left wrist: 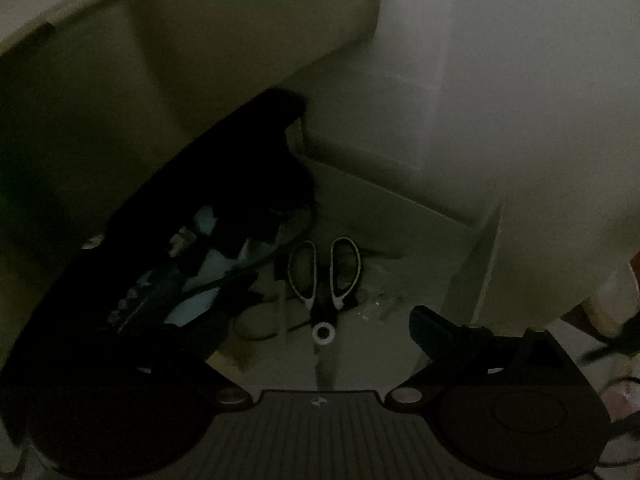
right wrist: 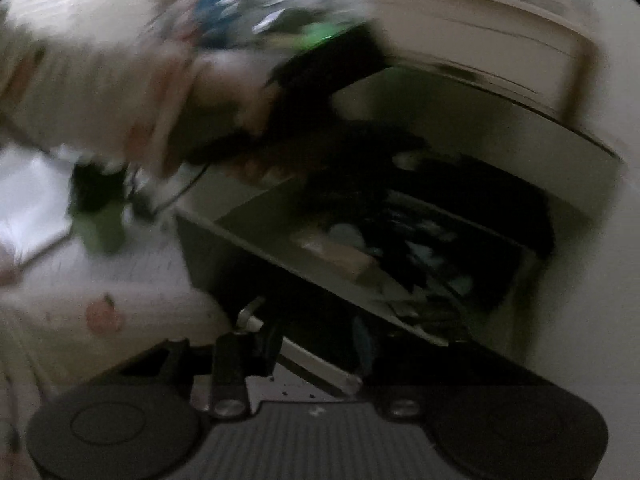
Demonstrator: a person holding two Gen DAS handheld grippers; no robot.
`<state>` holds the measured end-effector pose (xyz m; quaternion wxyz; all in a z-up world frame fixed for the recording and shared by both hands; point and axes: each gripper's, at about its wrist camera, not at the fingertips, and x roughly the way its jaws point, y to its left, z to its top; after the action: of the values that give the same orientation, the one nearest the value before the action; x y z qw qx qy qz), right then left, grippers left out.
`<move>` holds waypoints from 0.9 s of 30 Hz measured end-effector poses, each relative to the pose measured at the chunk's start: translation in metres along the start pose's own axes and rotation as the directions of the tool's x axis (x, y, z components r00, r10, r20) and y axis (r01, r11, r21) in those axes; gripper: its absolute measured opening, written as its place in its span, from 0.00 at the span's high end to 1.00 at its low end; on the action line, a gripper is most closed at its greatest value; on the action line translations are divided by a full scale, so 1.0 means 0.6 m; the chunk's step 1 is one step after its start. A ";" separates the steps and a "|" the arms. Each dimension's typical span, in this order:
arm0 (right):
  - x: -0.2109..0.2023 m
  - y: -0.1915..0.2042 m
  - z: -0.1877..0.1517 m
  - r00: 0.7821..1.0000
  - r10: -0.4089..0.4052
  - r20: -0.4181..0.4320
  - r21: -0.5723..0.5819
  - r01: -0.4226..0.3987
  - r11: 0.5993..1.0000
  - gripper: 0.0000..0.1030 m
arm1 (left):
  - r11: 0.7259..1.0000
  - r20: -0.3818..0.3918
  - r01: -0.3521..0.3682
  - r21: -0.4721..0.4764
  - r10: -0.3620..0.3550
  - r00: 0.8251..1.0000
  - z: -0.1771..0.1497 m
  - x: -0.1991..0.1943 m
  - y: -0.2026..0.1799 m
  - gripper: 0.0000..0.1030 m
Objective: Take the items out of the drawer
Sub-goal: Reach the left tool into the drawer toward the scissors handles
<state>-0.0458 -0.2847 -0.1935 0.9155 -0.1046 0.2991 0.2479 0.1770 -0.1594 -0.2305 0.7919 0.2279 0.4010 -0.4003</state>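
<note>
Inside the drawer [left wrist: 400,216] we are hovering our left gripper [left wrist: 320,344], fingers apart, just above the scissors [left wrist: 324,276]; our right gripper [right wrist: 308,344] is blurred, its fingers' state unclear.

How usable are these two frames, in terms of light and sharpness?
Left wrist view: very dim but fairly sharp; the scissors on the drawer floor read clearly, while the black clutter at left sinks into shadow. Right wrist view: brighter but heavily motion-smeared, so the drawer contents and the left gripper reaching in are only blobs. Both show fisheye bending at the edges.
</note>
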 end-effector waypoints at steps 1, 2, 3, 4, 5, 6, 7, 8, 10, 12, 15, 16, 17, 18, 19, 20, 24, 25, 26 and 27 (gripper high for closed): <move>-0.013 -0.011 -0.005 0.999 -0.031 0.025 0.055 0.030 0.998 0.62 | 1.000 -0.013 0.018 -0.003 -0.018 1.000 0.003 0.013 0.002 0.12; -0.025 -0.021 -0.010 0.997 -0.063 0.049 0.107 0.057 0.993 0.62 | 0.999 -0.026 0.036 -0.006 -0.036 0.999 0.005 0.025 0.004 0.16; -0.037 -0.030 -0.014 0.992 -0.103 0.068 0.149 0.092 0.985 0.62 | 0.998 -0.039 0.055 -0.010 -0.055 0.998 0.008 0.038 0.006 0.18; -0.043 -0.037 -0.018 0.987 -0.140 0.078 0.168 0.126 0.978 0.62 | 0.996 -0.051 0.085 -0.022 -0.086 0.995 0.009 0.050 0.008 0.18; -0.050 -0.041 -0.022 0.981 -0.172 0.085 0.179 0.155 0.972 0.62 | 0.993 -0.064 0.113 -0.033 -0.115 0.991 0.011 0.063 0.010 0.18; -0.055 -0.046 -0.026 0.977 -0.190 0.094 0.190 0.170 0.967 0.62 | 0.991 -0.081 0.130 -0.036 -0.133 0.988 0.012 0.077 0.010 0.20; -0.060 -0.050 -0.029 0.973 -0.205 0.104 0.202 0.181 0.963 0.62 | 0.988 -0.098 0.146 -0.038 -0.150 0.984 0.013 0.090 0.010 0.21; -0.066 -0.053 -0.034 0.971 -0.210 0.115 0.214 0.183 0.960 0.62 | 0.989 -0.121 0.145 -0.029 -0.147 0.982 0.013 0.103 0.008 0.25; -0.070 -0.053 -0.038 0.970 -0.202 0.138 0.230 0.167 0.959 0.62 | 0.990 -0.162 0.137 -0.016 -0.137 0.977 0.014 0.129 0.003 0.30; -0.074 -0.057 -0.042 0.969 -0.196 0.153 0.236 0.157 0.959 0.62 | 0.991 -0.193 0.135 -0.018 -0.136 0.972 0.014 0.154 0.000 0.34; -0.078 -0.055 -0.046 0.968 -0.190 0.164 0.245 0.147 0.958 0.62 | 0.988 -0.225 0.143 -0.053 -0.152 0.963 0.013 0.183 0.003 0.45; -0.077 -0.056 -0.047 0.967 -0.191 0.167 0.251 0.145 0.957 0.62 | 0.987 -0.235 0.150 -0.064 -0.161 0.958 0.013 0.193 0.002 0.45; -0.077 -0.056 -0.048 0.967 -0.191 0.168 0.257 0.144 0.956 0.62 | 0.987 -0.243 0.148 -0.062 -0.159 0.957 0.012 0.200 0.000 0.45; -0.077 -0.056 -0.050 0.968 -0.190 0.166 0.260 0.143 0.955 0.62 | 0.987 -0.250 0.146 -0.061 -0.157 0.955 0.011 0.208 -0.002 0.45; -0.078 -0.055 -0.052 0.968 -0.188 0.166 0.260 0.141 0.955 0.62 | 0.988 -0.261 0.138 -0.066 -0.151 0.954 0.011 0.213 -0.002 0.45; -0.079 -0.055 -0.054 0.968 -0.187 0.168 0.261 0.139 0.955 0.62 | 0.989 -0.272 0.130 -0.070 -0.145 0.951 0.010 0.218 -0.002 0.45; -0.081 -0.054 -0.058 0.970 -0.176 0.170 0.263 0.128 0.956 0.62 | 0.991 -0.314 0.098 -0.087 -0.121 0.942 0.009 0.239 -0.001 0.46; -0.081 -0.053 -0.059 0.970 -0.172 0.169 0.260 0.125 0.958 0.62 | 0.992 -0.325 0.090 -0.091 -0.115 0.939 0.008 0.245 -0.001 0.49; -0.081 -0.052 -0.060 0.971 -0.171 0.170 0.256 0.124 0.959 0.62 | 0.992 -0.335 0.082 -0.095 -0.110 0.936 0.008 0.250 -0.001 0.59; -0.080 -0.051 -0.060 0.971 -0.170 0.170 0.252 0.124 0.960 0.62 | 0.992 -0.346 0.074 -0.099 -0.104 0.932 0.007 0.255 -0.001 0.63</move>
<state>-0.0815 -0.3419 -0.1920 0.9617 0.0089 0.2294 0.1498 0.2331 -0.2319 -0.3531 0.6977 0.2436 0.5620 -0.3716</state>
